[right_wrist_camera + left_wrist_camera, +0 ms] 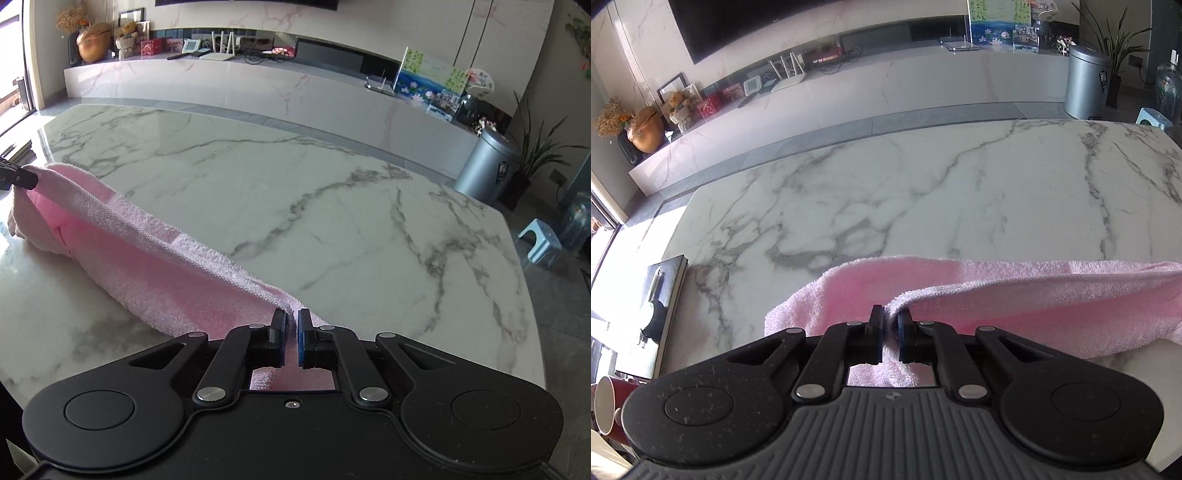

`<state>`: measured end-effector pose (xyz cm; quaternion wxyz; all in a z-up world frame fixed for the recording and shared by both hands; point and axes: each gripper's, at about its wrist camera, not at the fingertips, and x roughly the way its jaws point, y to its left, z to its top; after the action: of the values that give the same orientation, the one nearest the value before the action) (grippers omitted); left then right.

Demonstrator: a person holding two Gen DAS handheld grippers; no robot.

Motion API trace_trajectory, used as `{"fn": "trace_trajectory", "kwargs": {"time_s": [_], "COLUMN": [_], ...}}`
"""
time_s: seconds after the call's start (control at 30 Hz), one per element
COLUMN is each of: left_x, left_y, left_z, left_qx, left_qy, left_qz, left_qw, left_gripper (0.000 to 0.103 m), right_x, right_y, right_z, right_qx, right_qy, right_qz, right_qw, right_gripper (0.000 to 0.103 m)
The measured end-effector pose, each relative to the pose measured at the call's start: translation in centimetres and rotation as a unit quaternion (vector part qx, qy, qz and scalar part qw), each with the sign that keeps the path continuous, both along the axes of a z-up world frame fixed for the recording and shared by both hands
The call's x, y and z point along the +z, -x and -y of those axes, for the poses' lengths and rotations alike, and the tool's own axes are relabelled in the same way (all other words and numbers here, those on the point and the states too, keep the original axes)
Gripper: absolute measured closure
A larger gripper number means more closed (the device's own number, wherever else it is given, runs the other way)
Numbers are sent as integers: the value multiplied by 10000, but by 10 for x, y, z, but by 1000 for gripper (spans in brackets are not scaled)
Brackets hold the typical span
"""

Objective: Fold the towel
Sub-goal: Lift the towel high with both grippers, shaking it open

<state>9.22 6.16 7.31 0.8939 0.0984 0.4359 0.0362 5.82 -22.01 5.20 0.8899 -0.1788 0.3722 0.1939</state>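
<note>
A pink terry towel (1015, 295) is stretched between my two grippers above the near part of a white marble table (886, 192). My left gripper (890, 314) is shut on the towel's left end, with cloth pinched between its pads. My right gripper (291, 317) is shut on the other end of the towel (155, 258). The towel sags in a doubled fold between them, and its lower part rests on the table (332, 206). The left gripper's fingers (22, 179) show at the far left of the right wrist view, holding the towel's corner.
A dark notebook with a pen (661, 291) lies off the table's left edge, near a red paper cup (607, 404). Beyond the table stand a long marble TV console (849, 96), a grey bin (487, 166), a potted plant (535, 158) and a small blue stool (539, 240).
</note>
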Motion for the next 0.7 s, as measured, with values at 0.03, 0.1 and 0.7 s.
{"fn": "trace_trajectory", "kwargs": {"time_s": [0.03,0.1,0.7], "left_x": [8,25,138], "left_y": [-1,-3,-53], "left_z": [0,1,36], "left_qx": [-34,-100,-552], "left_qy": [-41,-123,-791], "left_qz": [90,276,1509], "left_qw": [9999,9995,9838], "left_gripper": [97,97,99], "right_x": [8,27,161], "right_y": [0,0,-47], "right_z": [-1,-5,-10], "right_qx": [13,53,-150], "right_qy": [7,65,240], "right_qz": [104,357,1864], "right_qw": [9999,9993,9821], "right_gripper": [100,100,101]}}
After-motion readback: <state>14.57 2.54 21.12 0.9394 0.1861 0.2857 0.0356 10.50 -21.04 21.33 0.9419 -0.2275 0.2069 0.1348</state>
